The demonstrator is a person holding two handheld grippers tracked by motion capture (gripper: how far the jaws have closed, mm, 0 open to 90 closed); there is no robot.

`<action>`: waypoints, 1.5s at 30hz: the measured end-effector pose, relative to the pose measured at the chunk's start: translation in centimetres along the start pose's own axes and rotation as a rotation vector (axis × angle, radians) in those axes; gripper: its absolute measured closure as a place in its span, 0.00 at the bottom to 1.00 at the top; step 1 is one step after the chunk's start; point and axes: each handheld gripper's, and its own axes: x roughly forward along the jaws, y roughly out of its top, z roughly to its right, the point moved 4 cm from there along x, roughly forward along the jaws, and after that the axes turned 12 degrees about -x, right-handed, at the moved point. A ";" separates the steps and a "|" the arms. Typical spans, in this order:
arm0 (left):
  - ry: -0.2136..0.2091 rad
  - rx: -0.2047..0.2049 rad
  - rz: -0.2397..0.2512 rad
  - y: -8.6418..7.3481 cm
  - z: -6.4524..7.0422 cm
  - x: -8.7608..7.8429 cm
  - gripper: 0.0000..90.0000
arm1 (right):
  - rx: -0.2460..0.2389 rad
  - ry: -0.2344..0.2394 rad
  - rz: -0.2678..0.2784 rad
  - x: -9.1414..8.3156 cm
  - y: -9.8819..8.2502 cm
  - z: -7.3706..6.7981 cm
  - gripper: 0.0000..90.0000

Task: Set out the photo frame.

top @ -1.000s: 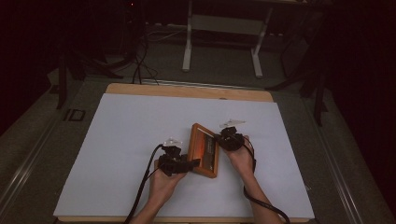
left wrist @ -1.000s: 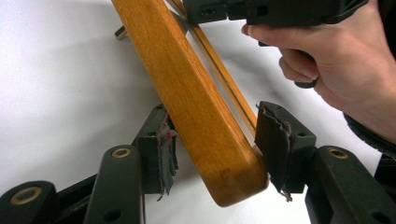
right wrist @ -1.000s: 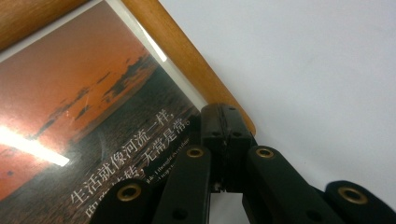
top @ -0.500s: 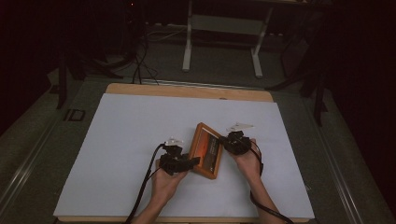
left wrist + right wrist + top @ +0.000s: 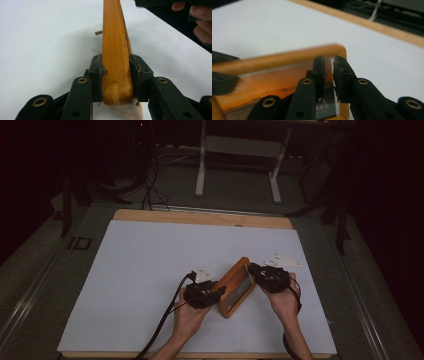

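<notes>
Left gripper view shows the left gripper [image 5: 116,80] clamped on the stiff, light wooden picture frame [image 5: 115,50]'s edge, the right gripper [image 5: 329,75] narrowly parted, gripping nothing.

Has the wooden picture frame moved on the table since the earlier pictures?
Yes. The picture frame has turned clockwise and tipped up off the white table, its far end swinging toward the table's right edge.

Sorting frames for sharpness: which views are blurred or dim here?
High view: dark surroundings, evenly lit white table sheet. Left gripper view: orange wooden picture frame sharp where clamped, softer farther up. Right gripper view: frame's top rail smeared by motion blur, black jaws fairly crisp.
</notes>
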 end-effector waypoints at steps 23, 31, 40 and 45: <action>-0.149 0.087 0.021 -1.9 1.8 0.8 0.58 | -0.028 -0.042 0.028 -2.5 -0.4 0.1 1.00; -0.136 0.110 -0.024 -4.5 1.1 1.7 0.60 | -0.017 -0.043 0.043 -2.6 -0.6 0.1 1.00; -0.145 0.123 -0.030 -5.5 1.3 2.5 0.72 | -0.007 -0.037 0.054 -2.8 -0.8 0.2 1.00; -0.131 0.159 -0.009 -5.7 1.4 2.5 0.74 | -0.004 -0.038 0.059 -2.8 -0.9 0.2 1.00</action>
